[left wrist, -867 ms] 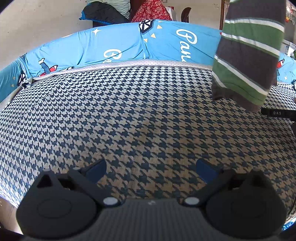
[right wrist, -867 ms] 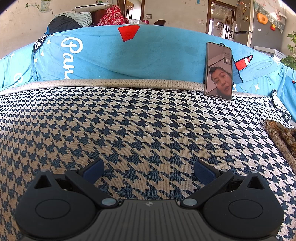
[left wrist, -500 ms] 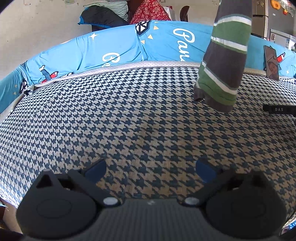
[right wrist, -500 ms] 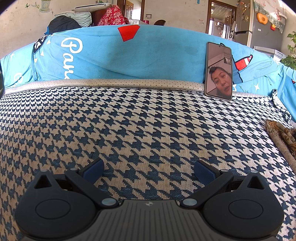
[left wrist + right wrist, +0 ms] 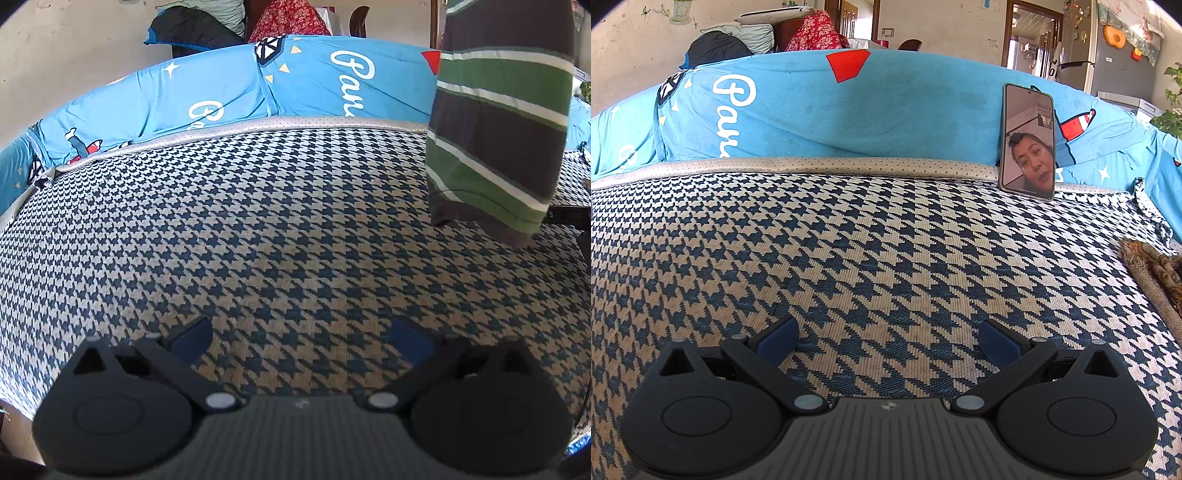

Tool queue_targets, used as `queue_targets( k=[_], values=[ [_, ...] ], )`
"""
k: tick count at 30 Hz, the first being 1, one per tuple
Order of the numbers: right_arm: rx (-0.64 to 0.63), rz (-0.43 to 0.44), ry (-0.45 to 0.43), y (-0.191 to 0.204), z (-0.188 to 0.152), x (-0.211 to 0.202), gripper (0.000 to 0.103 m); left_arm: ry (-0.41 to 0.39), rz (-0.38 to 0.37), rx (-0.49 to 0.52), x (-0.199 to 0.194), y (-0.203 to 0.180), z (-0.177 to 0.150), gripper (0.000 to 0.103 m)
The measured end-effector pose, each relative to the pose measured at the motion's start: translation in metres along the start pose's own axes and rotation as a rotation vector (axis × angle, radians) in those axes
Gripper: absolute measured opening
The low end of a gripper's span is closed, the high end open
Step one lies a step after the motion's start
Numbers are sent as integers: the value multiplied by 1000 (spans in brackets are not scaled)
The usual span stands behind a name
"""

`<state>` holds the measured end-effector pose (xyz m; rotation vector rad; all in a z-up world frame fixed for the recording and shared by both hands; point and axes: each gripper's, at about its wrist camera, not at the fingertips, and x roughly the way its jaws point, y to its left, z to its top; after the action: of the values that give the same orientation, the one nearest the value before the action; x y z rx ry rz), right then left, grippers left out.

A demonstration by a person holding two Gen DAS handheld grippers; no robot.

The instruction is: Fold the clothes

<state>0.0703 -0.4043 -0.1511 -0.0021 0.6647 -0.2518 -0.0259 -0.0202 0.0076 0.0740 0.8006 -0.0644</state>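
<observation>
Left wrist view: green-and-grey striped knit garment (image 5: 498, 122) is seen hanging above the houndstooth-patterned sofa seat (image 5: 258, 221), right edge. Left gripper (image 5: 301, 338) and right gripper (image 5: 888, 338) are held wide open, empty. Garment should be laid flat mid-seat before folding.

A houndstooth cover (image 5: 886, 236) in navy and cream fills the middle of both views. Behind it a bright blue sheet (image 5: 849, 114) with white lettering runs across the top. A phone (image 5: 1027, 142) stands upright against it at upper right (a face on its screen). A brown patterned cloth (image 5: 1152, 273) lies at the right edge.
</observation>
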Motion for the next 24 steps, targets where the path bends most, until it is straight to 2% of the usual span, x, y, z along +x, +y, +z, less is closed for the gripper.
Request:
queue_targets(
  k=[7,16,24],
  values=[
    [0,0,0,0,0,0,103,7,-27,-3,-4,16,-11,103],
    [0,0,0,0,0,0,103,7,-33,-6,-29,71,-40,103],
    [0,0,0,0,0,0,103,5,-37,24,-31,75,-44,103]
  ],
)
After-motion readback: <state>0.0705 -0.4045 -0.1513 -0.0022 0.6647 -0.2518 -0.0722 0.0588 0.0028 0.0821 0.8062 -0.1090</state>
